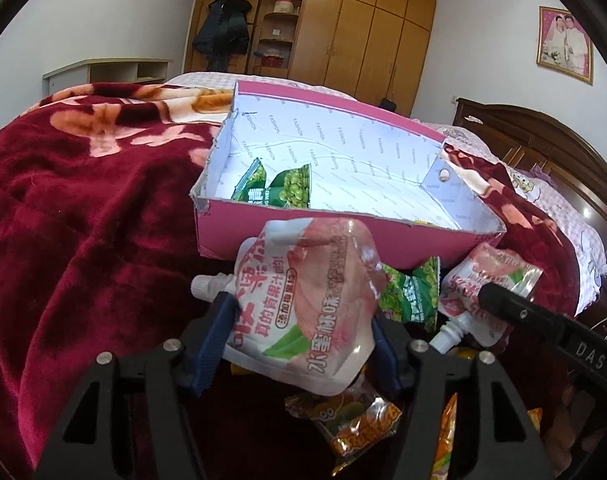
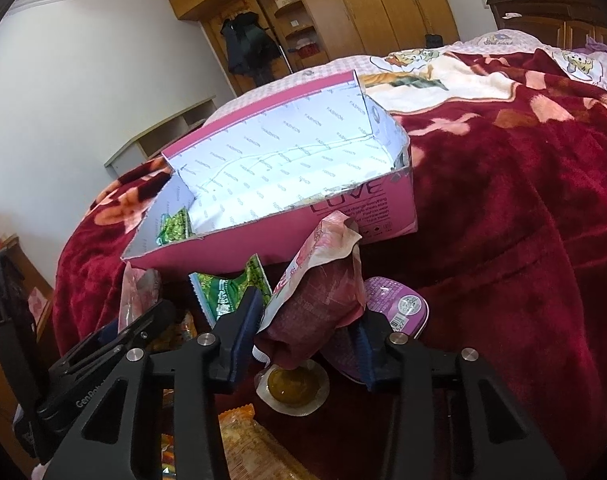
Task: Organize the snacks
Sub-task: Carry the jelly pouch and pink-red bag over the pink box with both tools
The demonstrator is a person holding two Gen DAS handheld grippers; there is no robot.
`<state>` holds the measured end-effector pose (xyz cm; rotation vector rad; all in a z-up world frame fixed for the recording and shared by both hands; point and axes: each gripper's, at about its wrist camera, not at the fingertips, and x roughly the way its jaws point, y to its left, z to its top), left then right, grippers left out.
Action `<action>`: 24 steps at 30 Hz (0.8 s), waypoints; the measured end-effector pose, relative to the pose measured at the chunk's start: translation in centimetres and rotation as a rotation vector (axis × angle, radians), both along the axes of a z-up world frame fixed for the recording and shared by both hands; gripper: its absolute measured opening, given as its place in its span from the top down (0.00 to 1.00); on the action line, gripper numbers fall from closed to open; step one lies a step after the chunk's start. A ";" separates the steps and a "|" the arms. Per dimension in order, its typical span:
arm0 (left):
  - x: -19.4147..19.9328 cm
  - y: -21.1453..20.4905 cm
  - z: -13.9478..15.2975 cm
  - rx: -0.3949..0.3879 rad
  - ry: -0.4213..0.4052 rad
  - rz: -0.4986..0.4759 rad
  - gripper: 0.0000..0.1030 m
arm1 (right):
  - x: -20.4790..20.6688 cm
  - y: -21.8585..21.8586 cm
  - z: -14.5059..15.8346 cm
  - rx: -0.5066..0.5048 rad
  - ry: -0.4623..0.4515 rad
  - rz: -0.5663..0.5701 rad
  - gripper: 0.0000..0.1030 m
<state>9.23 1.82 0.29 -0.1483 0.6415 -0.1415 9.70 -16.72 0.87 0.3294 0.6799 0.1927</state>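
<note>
Snacks lie heaped on the bed (image 1: 83,208), on the red blanket just before the pink box (image 1: 303,240), which sits mid-bed and already holds green pea packets (image 1: 291,188). I read this as the pick-up step. My left hand-held gripper (image 1: 303,328) is clamped on a peach pouch (image 1: 311,296); my right hand-held gripper (image 2: 303,328) pinches a second pouch (image 2: 323,292), near a purple cup (image 2: 399,304). Next, I judge, each pouch must be lifted clear over the near wall and released inside.
</note>
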 end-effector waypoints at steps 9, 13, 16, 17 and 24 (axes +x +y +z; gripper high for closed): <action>-1.7 0.1 1.4 -0.005 -0.037 -0.011 0.36 | -1.4 0.0 1.1 0.016 -0.044 0.009 0.59; -2.4 -0.1 2.2 0.001 -0.060 -0.017 0.36 | -2.2 0.1 1.9 0.020 -0.070 0.015 0.60; -2.8 -0.2 2.9 0.000 -0.068 -0.021 0.36 | -2.7 0.1 2.5 0.020 -0.092 0.018 0.60; -3.0 -0.2 3.1 -0.001 -0.072 -0.024 0.36 | -2.8 0.1 2.8 0.019 -0.099 0.018 0.60; -4.0 -0.7 4.5 0.002 -0.101 -0.039 0.36 | -3.8 0.4 4.0 0.016 -0.139 0.025 0.60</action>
